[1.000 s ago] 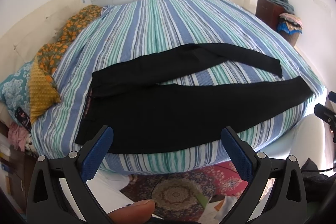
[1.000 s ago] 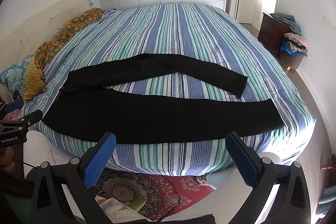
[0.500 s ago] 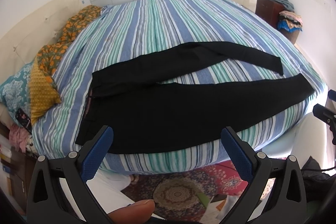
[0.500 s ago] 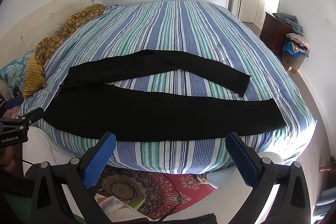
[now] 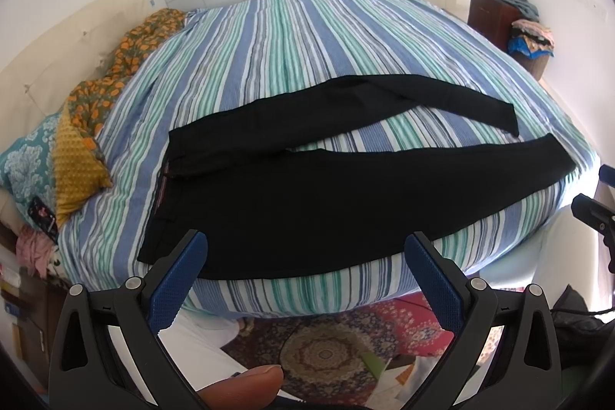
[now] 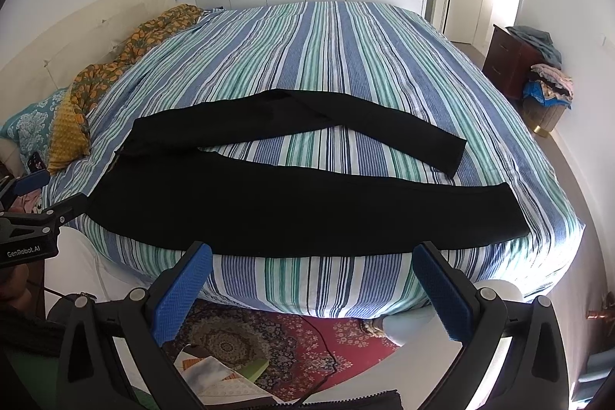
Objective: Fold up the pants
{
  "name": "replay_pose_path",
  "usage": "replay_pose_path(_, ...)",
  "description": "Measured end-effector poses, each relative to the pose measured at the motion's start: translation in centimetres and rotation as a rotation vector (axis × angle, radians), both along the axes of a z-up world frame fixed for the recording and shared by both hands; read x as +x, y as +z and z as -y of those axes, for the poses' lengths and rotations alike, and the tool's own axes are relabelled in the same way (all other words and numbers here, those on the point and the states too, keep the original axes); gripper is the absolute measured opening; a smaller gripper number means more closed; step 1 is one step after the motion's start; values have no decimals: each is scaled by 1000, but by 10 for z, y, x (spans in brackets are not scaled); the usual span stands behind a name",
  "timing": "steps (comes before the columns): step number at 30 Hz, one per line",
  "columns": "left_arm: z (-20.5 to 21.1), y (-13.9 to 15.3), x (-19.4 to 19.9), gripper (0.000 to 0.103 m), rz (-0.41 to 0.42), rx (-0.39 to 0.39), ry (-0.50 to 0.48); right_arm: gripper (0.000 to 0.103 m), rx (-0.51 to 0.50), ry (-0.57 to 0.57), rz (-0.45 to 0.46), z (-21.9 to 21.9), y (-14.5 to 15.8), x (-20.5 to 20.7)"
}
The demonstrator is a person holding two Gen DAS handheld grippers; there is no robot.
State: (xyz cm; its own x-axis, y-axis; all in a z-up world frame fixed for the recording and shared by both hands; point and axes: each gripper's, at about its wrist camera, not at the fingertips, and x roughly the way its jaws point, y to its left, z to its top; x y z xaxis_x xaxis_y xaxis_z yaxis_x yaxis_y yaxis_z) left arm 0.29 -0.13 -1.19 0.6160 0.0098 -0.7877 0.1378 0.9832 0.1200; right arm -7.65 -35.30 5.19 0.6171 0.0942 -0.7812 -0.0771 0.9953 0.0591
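lay spread flat near the front edge of the striped bed [image 6: 346, 64]: black pants [image 6: 292, 202], waistband toward the left, 2 legs splayed apart toward the right, far leg angled and shorter-looking. hovered short of the bed, off the fabric: left gripper [image 5: 305, 252] and right gripper [image 6: 313, 266], both spread wide and holding nothing. judged soft, light and limp, likely to sag and slide on the sheet if lifted from 1 point only. best taken at the far leg's cuff [image 6: 455, 156] and near the waistband corner [image 5: 177, 145], pinching through both layers, to bring that leg over the near 1.
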Motion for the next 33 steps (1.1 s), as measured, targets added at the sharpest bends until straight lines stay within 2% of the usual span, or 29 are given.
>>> replay_pose_path(12,-1,-5,0,103,-22,-7,2,103,-9,18,7,-3,-2,0)
replay_pose_path(33,-2,-5,3,103,-40,-32,10,103,-17,-29,0,3,-4,0)
